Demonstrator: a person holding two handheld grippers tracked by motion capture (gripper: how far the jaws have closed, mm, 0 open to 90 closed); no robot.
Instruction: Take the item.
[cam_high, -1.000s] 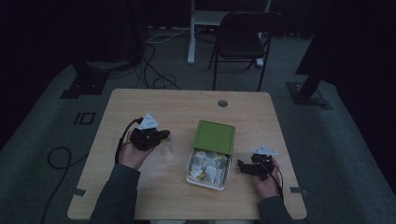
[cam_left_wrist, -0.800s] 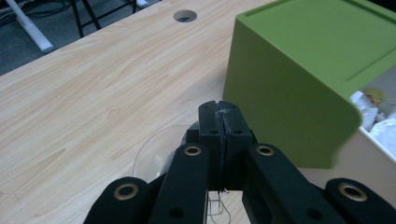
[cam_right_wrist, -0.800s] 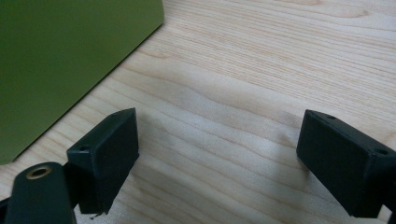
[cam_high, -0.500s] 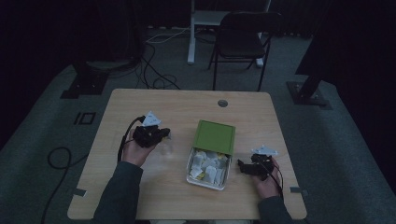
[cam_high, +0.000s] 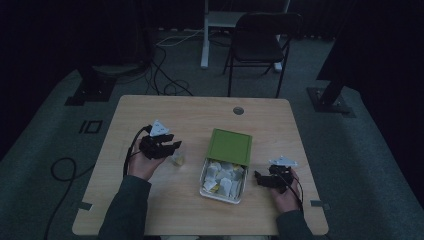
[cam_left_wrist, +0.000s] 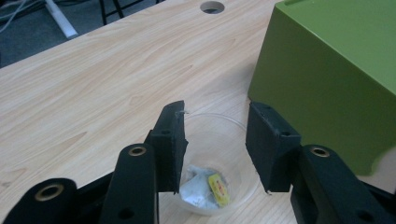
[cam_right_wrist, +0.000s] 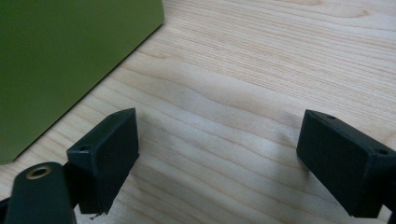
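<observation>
A small clear plastic cup (cam_left_wrist: 233, 133) stands on the wooden table (cam_high: 150, 107), left of a green box (cam_left_wrist: 336, 70), with a sachet (cam_left_wrist: 208, 189) lying in its bottom. My left gripper (cam_left_wrist: 217, 109) hangs just over the cup; its jaws have just been opening and stand apart on either side of the rim without pressing on it. From above, the left gripper (cam_high: 172, 146) is right by the cup (cam_high: 177, 159). The box (cam_high: 222, 177) is open and holds several pale sachets, its green lid (cam_high: 230, 146) tipped back. My right gripper (cam_high: 258, 178) rests right of the box, open and empty (cam_right_wrist: 218, 121).
The green box wall (cam_right_wrist: 60, 60) stands close on the left of the right gripper's jaws. A round cable hole (cam_high: 238, 110) sits near the table's far edge. A dark folding chair (cam_high: 260, 42) stands on the floor beyond the table, with cables (cam_high: 170, 75) lying there too.
The left gripper's jaws have parted from shut to open over the cup. Both hands stay where they were.
</observation>
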